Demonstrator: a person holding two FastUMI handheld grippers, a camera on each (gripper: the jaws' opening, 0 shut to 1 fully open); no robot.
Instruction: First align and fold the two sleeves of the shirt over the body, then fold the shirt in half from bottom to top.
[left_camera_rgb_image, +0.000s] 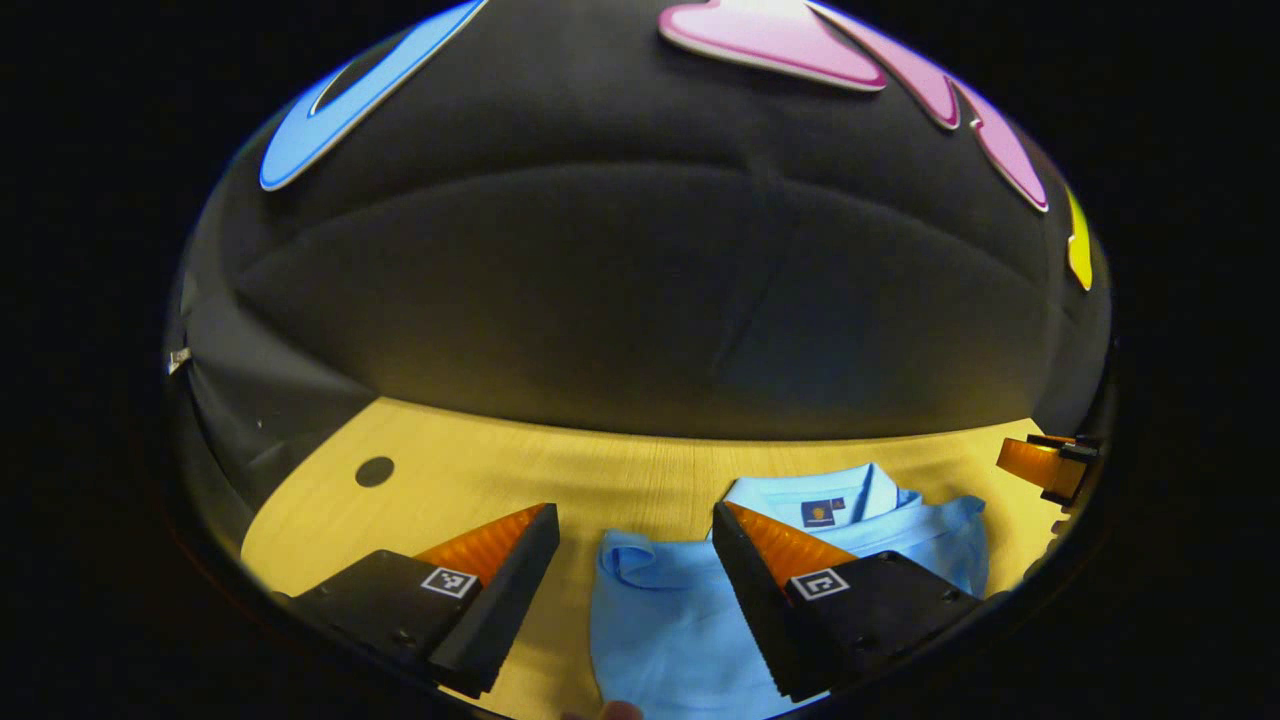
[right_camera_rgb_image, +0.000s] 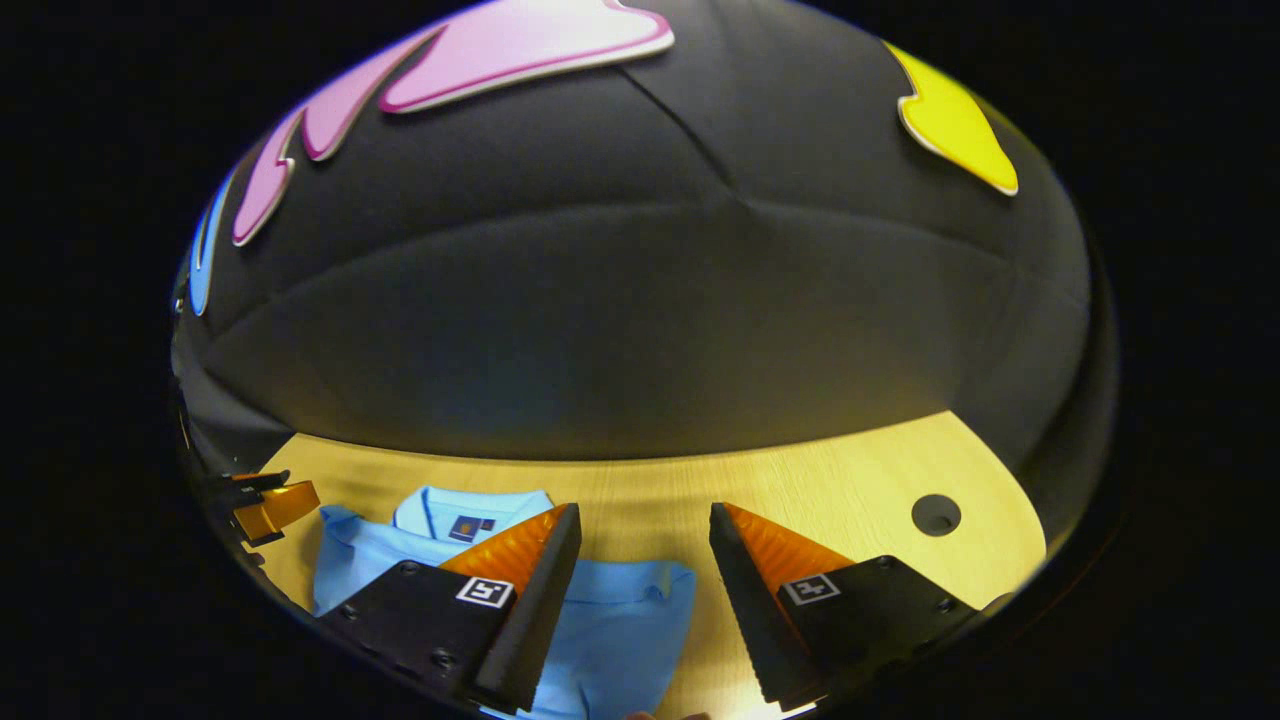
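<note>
Both claws, left (left_camera_rgb_image: 635, 535) and right (right_camera_rgb_image: 645, 535), hang wide open, holding nothing, over the blue shirt (left_camera_rgb_image: 680, 620) on the bench (left_camera_rgb_image: 480, 480). Sleeves look spread; fold stage unclear.

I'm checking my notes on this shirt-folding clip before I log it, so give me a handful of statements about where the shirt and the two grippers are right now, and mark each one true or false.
1. The light blue shirt lies on a wooden table. True.
2. The left gripper is clamped on a sleeve. False: its fingers stand wide apart, above the shirt, with nothing between them.
3. The right gripper is open. True.
4. The shirt's collar lies on the side away from the grippers. True.
5. The shirt hangs on the booth's wall. False: it lies flat on the table.
6. The table has a round hole in it. True.
</note>
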